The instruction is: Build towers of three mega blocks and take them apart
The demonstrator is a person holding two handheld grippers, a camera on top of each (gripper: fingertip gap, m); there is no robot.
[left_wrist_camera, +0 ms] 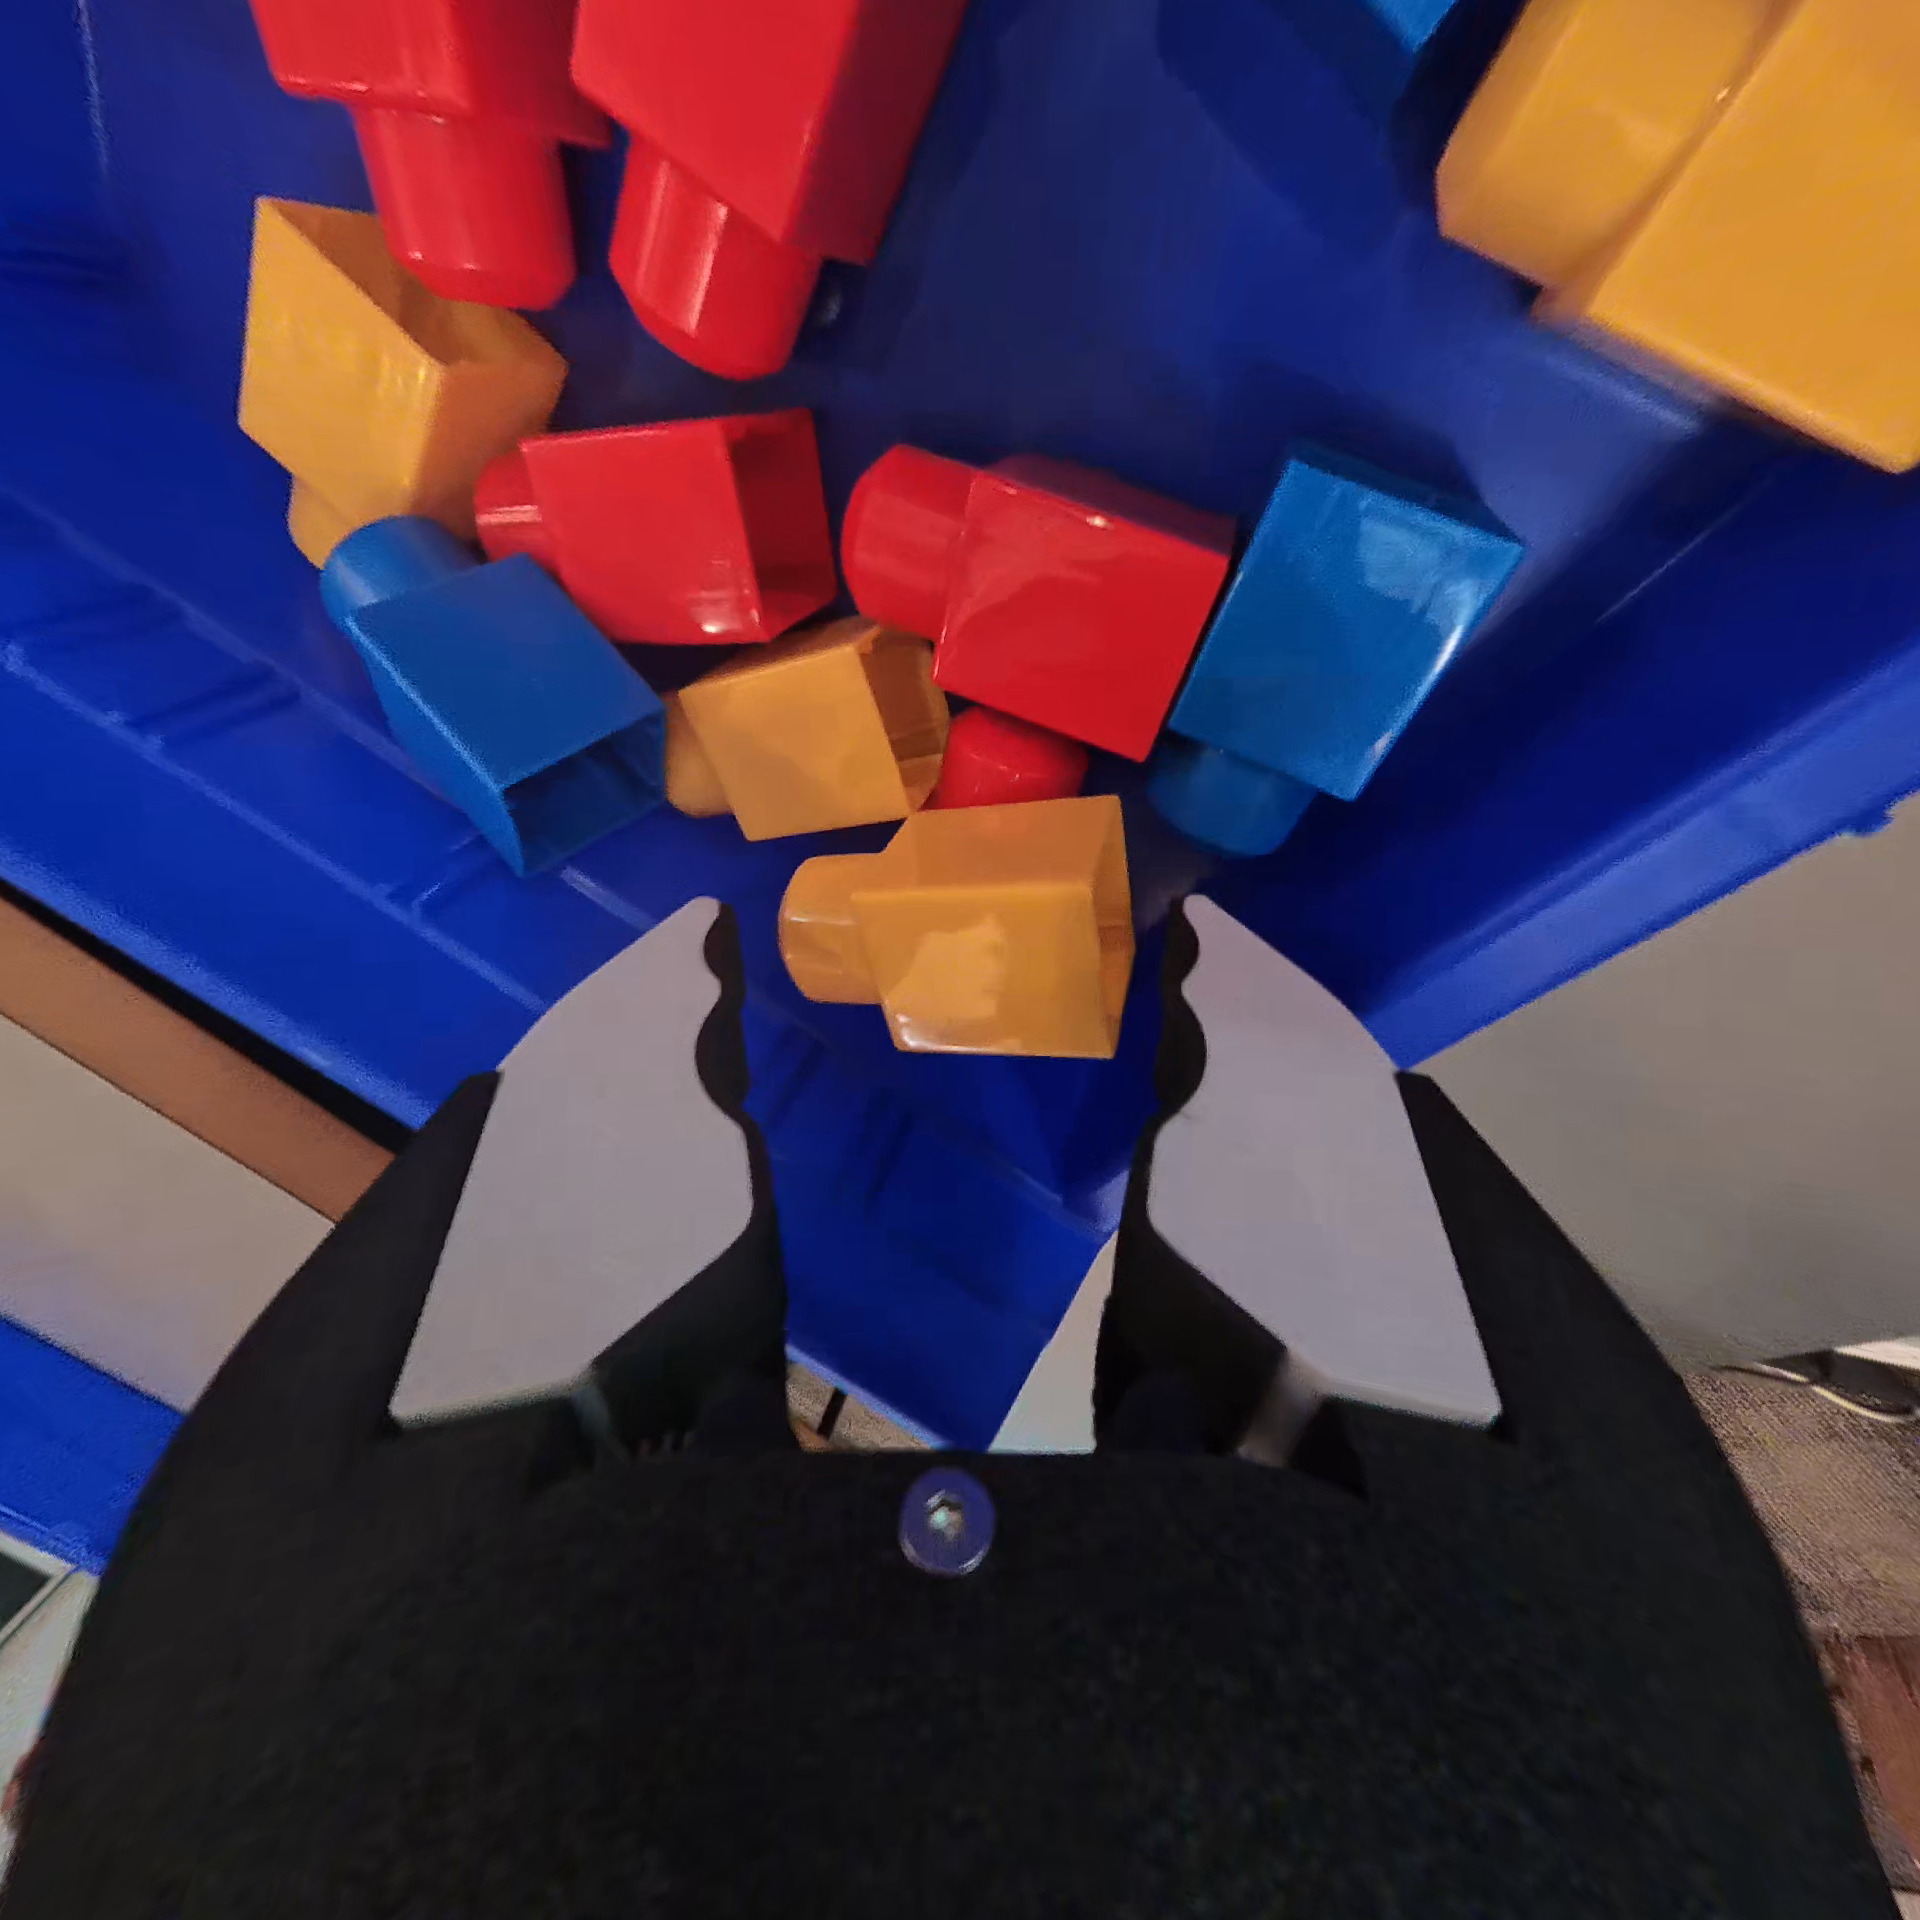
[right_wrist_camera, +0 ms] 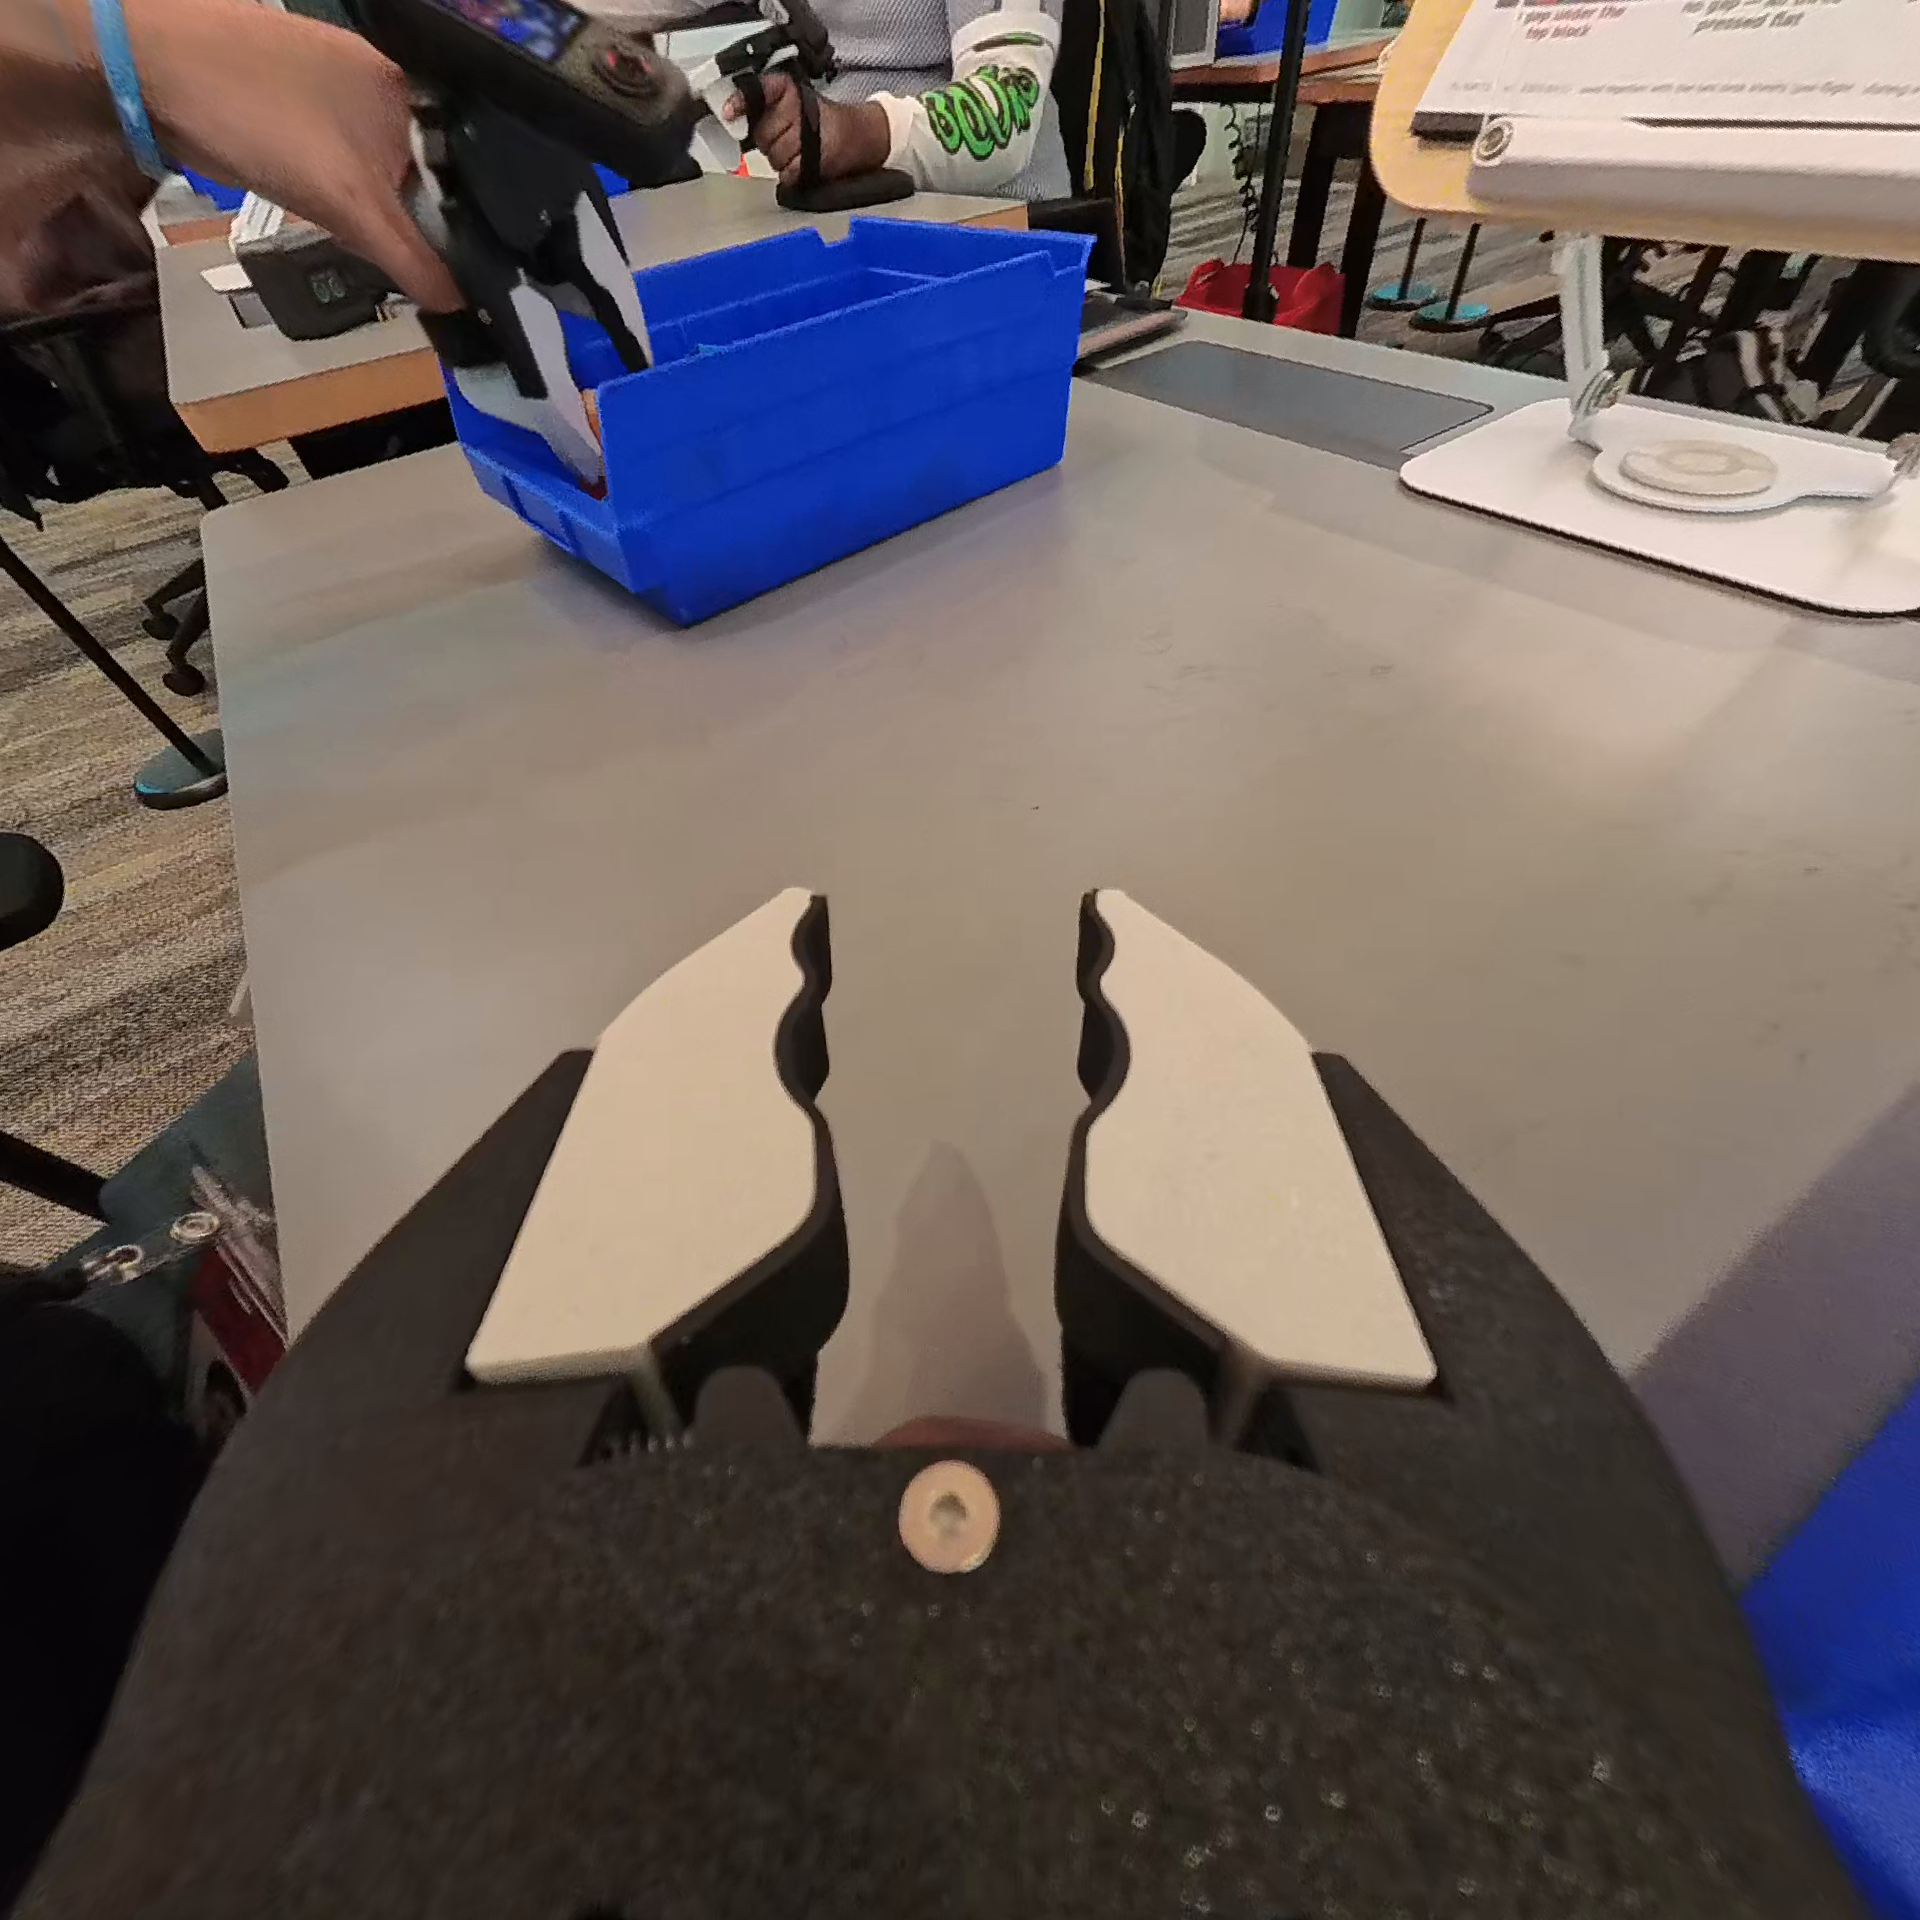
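Yellow plastic is sitting right in front of your left gripper [left_wrist_camera: 951, 914]: a single yellow block [left_wrist_camera: 987, 930] is lying on its side, stud pointing left, between the spread fingers and just past their tips, with a gap showing on each side. The jaws are standing wide and holding nothing.

You are looking at the very start of the job, as far as these views show. No tower is standing anywhere; the grey table [right_wrist_camera: 1039, 727] in front of your right gripper [right_wrist_camera: 954, 904] is carrying no blocks at all. Every block in sight is lying loose in the blue bin [right_wrist_camera: 831, 416]: red, blue and yellow ones jumbled together, with another yellow block [left_wrist_camera: 816, 727] and a red block [left_wrist_camera: 1049, 603] crowding just behind the near one. So all the stacking, and all the taking apart, is looking like work left to do.

Your right gripper is hovering over the bare table with its jaws parted and nothing between them, well apart from the bin. In its view, your left gripper is dipping into the bin's near-left corner. Judging by the line-up, you are setting up to close on that near yellow block.
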